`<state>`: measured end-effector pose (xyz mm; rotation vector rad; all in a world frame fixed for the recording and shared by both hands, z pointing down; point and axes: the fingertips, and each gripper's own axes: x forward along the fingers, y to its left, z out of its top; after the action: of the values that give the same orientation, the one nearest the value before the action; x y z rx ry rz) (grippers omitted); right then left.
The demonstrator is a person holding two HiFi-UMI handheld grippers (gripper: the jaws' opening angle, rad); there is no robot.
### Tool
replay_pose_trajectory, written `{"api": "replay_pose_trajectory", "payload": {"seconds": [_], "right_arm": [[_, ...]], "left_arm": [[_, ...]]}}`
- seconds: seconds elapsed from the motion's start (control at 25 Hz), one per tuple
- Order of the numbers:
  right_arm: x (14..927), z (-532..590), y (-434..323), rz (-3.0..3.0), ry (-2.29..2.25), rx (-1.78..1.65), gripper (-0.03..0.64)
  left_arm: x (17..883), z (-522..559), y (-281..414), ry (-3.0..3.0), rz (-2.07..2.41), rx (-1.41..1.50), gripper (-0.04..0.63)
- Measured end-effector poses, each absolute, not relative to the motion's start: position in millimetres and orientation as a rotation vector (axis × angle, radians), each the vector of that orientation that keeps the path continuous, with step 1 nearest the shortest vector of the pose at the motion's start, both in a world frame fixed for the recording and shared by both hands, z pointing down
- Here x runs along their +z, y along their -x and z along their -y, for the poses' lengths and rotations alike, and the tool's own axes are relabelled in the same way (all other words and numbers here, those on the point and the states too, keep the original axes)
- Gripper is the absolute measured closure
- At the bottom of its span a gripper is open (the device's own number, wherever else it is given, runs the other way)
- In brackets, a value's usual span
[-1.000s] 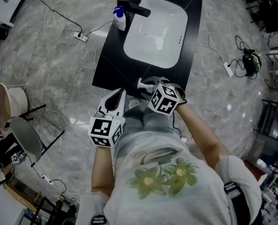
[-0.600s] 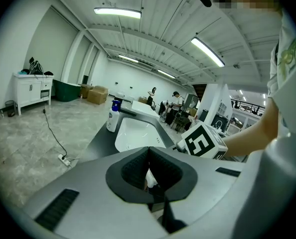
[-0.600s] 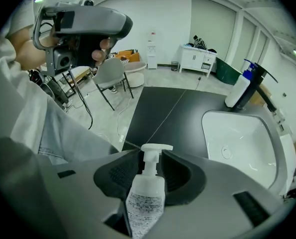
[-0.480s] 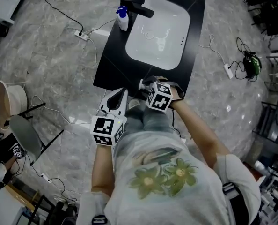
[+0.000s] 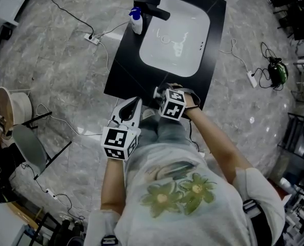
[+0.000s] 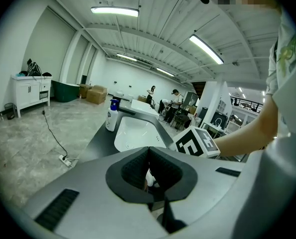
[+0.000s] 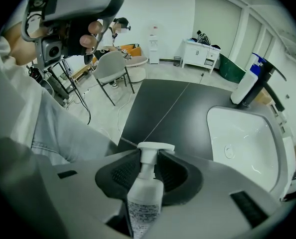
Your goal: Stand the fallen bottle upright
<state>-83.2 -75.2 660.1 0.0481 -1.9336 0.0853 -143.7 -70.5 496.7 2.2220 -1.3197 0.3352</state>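
Observation:
The fallen bottle (image 5: 156,92) is a white pump bottle lying on the near edge of the black counter (image 5: 122,65); only its pump end shows in the head view. My right gripper (image 5: 162,94) points steeply down over it. In the right gripper view the bottle (image 7: 144,198) runs between the jaws, its pump neck flanked by the dark pads (image 7: 169,171). These jaws have just been closing around it, and I see no firm press, so the right gripper (image 7: 149,156) reads as open. My left gripper (image 5: 135,102) hovers at the counter's near edge, jaws shut and empty (image 6: 148,151).
A white sink basin (image 5: 175,35) fills the counter's middle, with a black faucet (image 5: 151,6) and an upright blue-capped soap bottle (image 5: 136,20) at its far left. Power strips and cables (image 5: 93,39) lie on the marble floor. A chair (image 5: 31,147) stands at the left.
My right gripper has sunk toward the counter and tipped further down over the bottle, its marker cube shifting slightly left. The left gripper has stayed put.

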Motion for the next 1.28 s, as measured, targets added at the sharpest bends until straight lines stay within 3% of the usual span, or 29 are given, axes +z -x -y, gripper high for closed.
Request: {"api": "replay_pose_trajectory", "payload": {"seconds": [1.28], "right_arm": [[618,57,72,2.073,-0.081,0.055,0.494]], "left_arm": [[485,57,130,-2.258,1.308,0.333,0.577]]}}
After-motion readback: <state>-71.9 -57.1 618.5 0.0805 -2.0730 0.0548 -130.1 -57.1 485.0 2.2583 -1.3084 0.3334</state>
